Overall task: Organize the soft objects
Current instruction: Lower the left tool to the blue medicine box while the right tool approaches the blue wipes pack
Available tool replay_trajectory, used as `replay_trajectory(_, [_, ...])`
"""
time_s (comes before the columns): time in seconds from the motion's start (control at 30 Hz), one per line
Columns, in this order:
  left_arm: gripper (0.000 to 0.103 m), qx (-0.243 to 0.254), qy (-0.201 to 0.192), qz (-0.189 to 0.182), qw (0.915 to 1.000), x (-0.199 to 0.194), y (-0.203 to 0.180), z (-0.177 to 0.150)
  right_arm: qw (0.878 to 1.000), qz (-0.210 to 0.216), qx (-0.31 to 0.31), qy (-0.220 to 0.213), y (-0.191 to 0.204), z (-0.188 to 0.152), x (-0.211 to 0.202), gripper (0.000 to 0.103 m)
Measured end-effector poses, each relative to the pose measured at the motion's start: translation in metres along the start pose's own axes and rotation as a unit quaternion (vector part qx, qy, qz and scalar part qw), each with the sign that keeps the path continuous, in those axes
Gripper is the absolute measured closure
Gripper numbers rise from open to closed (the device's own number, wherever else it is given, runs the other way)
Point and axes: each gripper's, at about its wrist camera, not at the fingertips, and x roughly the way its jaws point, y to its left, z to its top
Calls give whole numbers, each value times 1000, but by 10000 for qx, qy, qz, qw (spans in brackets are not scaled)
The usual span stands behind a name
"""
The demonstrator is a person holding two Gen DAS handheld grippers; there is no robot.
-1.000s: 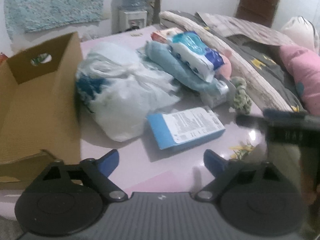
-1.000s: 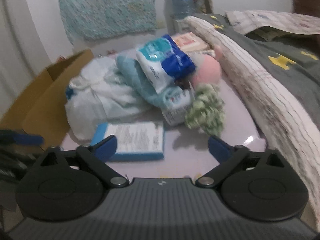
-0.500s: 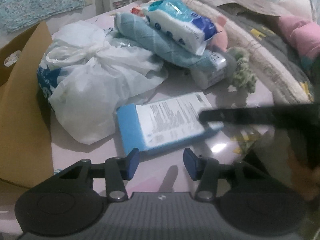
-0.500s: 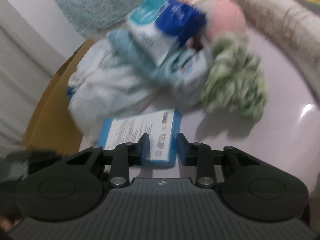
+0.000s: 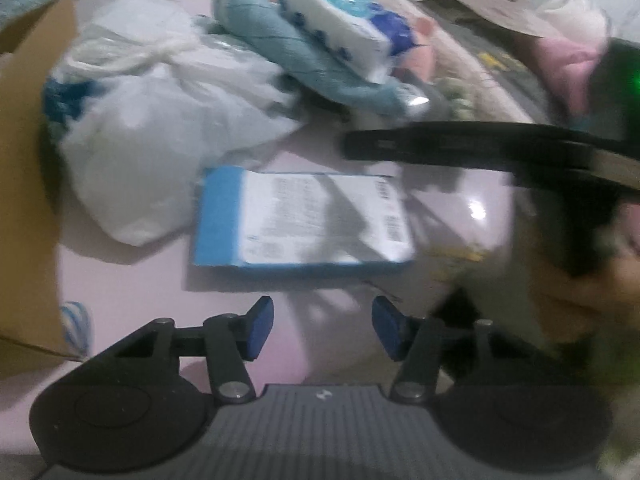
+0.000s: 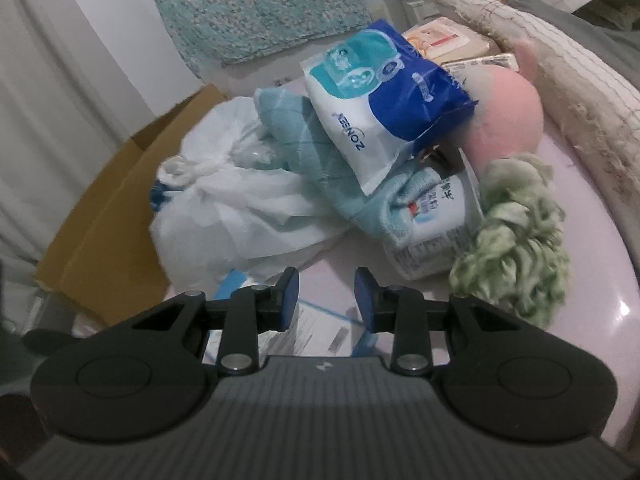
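A heap of soft things lies on a pale pink table [image 5: 132, 288]: a knotted white plastic bag [image 5: 160, 128] [image 6: 240, 204], a light blue towel [image 6: 316, 160], a blue and white tissue pack [image 6: 376, 100], a pink plush [image 6: 508, 108] and a green rope toy [image 6: 516, 240]. A flat blue and white box [image 5: 304, 224] lies in front of the heap. My left gripper [image 5: 322, 326] is open and empty, just short of the box. My right gripper [image 6: 326, 300] is partly open and empty, hovering over the box [image 6: 320, 332]. Its side also shows in the left wrist view [image 5: 480, 148].
An open cardboard box [image 5: 24, 168] [image 6: 120, 216] stands at the left of the heap. A white printed pouch [image 6: 436, 232] lies under the towel. Folded blankets [image 6: 560, 60] and a bed run along the right. A teal mat [image 6: 256, 4] hangs on the wall.
My left gripper has opened a little and come closer to the flat box. My right gripper has risen and moved over the box, its fingers slightly wider apart.
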Motion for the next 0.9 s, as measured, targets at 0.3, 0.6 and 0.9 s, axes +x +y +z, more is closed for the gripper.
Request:
replay_trajectory(0.3, [29,-307,-43,-358,9989,8,7,6,9984,139,391,396,-9,-23,-2,72])
replay_trajectory(0.6, [20,-651,-102,-361,9972,6,21,3,9835,909,1358,773,-12,-50,-13,71])
replay_trajectory(0.9, [10,-590,-111,-198,9980,-5,19,-1,9655,1322,2134,698,-30,-47,-15,71])
